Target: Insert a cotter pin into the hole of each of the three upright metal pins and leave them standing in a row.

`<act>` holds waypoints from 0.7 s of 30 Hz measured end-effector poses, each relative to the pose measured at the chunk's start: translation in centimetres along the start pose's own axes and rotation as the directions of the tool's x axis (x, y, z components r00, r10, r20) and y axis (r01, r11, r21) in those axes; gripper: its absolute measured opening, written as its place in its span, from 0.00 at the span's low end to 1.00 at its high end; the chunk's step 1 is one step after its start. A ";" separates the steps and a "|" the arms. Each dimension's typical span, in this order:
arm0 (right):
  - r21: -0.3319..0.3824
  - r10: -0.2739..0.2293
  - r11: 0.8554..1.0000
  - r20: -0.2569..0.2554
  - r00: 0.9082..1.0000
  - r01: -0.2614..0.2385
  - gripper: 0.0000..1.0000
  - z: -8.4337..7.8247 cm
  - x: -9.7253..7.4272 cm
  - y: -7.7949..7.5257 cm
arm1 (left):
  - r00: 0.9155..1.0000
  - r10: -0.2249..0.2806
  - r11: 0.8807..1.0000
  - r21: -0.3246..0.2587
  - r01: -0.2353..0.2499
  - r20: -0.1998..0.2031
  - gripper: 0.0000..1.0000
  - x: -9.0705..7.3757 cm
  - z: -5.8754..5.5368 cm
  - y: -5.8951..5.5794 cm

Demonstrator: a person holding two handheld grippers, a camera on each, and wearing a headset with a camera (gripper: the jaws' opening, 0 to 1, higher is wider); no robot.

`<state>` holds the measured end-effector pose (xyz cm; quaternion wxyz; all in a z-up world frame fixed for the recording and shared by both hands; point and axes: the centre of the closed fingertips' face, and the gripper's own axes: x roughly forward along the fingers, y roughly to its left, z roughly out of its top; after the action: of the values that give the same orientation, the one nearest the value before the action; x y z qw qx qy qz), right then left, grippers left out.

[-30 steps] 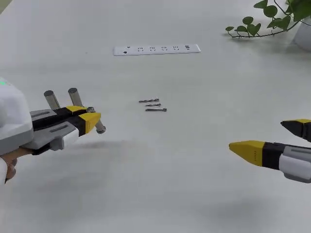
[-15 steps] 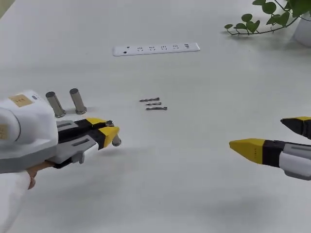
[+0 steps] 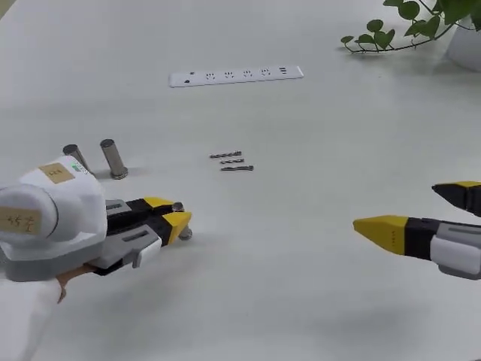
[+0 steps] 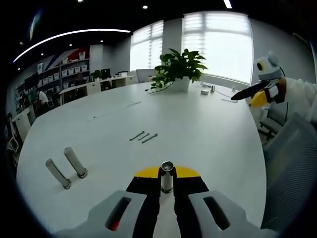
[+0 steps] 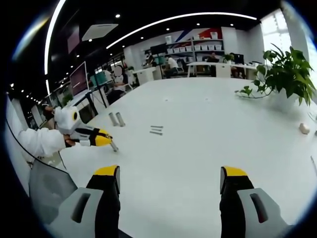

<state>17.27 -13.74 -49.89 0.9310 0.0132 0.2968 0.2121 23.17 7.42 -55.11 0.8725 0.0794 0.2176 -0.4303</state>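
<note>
One white counter (image 3: 301,256) carries one plant (image 3: 421,22) at upper right and one power strip (image 3: 236,75) at upper centre. The left gripper (image 3: 176,218), lower left, lies about level and pinches one pin (image 4: 166,177) between its tips. The right gripper (image 3: 397,207), lower right, is spread, holding nothing. Two more pins (image 3: 112,158) stand upright at left, near each other. Three cotter pins (image 3: 231,161) lie side by side at centre.
</note>
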 end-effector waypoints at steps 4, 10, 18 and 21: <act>0.002 0.001 1.000 -0.001 1.000 -0.001 0.81 0.0 0.1 -0.1 | 1.000 0.004 1.000 -0.008 -0.004 -0.005 0.05 0.2 -0.3 0.0; 0.001 0.004 1.000 -0.002 1.000 -0.004 0.81 -0.1 0.2 0.0 | 1.000 0.001 1.000 -0.005 -0.001 -0.010 0.05 0.4 -1.0 -0.6; 0.005 0.006 1.000 0.001 1.000 -0.006 0.81 -0.2 0.1 0.1 | 1.000 0.007 0.999 -0.047 -0.007 0.007 0.06 0.5 -1.3 -0.9; 0.007 0.007 1.000 -0.001 1.000 -0.007 0.81 -0.3 0.2 0.2 | 1.000 0.012 0.999 -0.051 -0.011 0.011 0.06 0.4 -1.3 -0.9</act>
<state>17.11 -13.51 -50.22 0.9301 0.0177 0.2979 0.2144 22.28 6.99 -56.36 0.8779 0.0560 0.2231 -0.4201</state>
